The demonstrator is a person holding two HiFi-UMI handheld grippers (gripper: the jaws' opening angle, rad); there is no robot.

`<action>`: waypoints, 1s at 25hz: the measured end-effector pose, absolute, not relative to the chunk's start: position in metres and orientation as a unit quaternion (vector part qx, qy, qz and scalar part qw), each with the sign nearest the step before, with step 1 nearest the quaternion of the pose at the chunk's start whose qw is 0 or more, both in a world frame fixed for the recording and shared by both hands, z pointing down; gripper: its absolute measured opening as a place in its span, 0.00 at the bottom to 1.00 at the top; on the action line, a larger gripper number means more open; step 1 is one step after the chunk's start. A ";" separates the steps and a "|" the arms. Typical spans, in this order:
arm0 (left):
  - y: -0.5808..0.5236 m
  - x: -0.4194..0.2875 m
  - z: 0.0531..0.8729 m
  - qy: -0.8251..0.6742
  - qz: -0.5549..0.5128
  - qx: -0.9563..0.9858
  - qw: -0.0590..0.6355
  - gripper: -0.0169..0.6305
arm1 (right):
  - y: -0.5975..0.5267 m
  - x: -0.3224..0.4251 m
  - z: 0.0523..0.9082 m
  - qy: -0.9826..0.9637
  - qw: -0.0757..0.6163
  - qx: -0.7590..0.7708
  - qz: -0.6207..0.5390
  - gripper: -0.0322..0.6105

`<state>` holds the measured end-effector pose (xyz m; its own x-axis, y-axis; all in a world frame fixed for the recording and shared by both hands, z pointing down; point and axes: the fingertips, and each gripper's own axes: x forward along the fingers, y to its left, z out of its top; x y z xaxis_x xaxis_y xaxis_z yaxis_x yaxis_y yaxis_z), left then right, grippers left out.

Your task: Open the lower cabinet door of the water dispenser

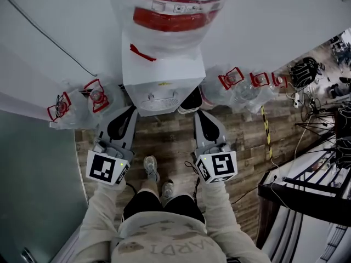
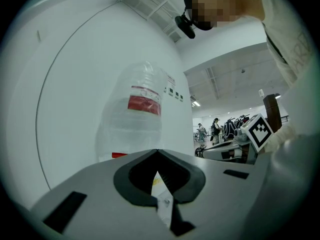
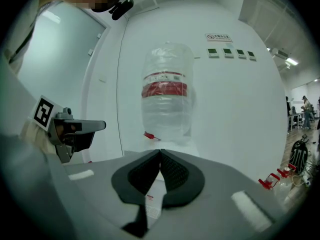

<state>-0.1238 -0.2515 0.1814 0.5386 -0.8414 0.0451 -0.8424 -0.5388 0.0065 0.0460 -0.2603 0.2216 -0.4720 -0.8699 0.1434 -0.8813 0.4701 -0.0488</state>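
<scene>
White water dispenser (image 1: 162, 73) topped by a clear red-banded bottle (image 1: 174, 10). Left gripper (image 1: 125, 119) and right gripper (image 1: 204, 122) flank its front, both jaws clenched on nothing. Its lower cabinet door, low on that front, appears unopened: the task is not yet begun.

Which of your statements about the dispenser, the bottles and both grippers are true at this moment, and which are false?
1. A large bottle with a red band sits on top of the water dispenser. True.
2. The right gripper has its jaws wide apart. False: they are together, with nothing between them.
3. Spare bottles stand on the floor on both sides of the dispenser. True.
4. The left gripper is clamped on the cabinet door. False: its jaws are together on nothing.
5. The floor is white tile. False: it is wood planks.
</scene>
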 end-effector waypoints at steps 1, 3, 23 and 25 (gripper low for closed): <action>-0.253 -0.123 0.188 -0.479 0.018 0.877 0.017 0.03 | -0.262 0.046 0.229 -0.856 0.052 0.510 0.060 0.07; -0.255 -0.122 0.202 -0.480 0.017 0.877 0.024 0.03 | -0.265 0.046 0.245 -0.857 0.058 0.508 0.063 0.07; -0.240 -0.110 0.356 -0.471 0.035 0.881 0.033 0.03 | -0.261 0.053 0.413 -0.861 0.079 0.495 0.083 0.07; -0.240 -0.111 0.372 -0.474 0.036 0.879 0.032 0.03 | -0.262 0.053 0.429 -0.861 0.078 0.495 0.082 0.07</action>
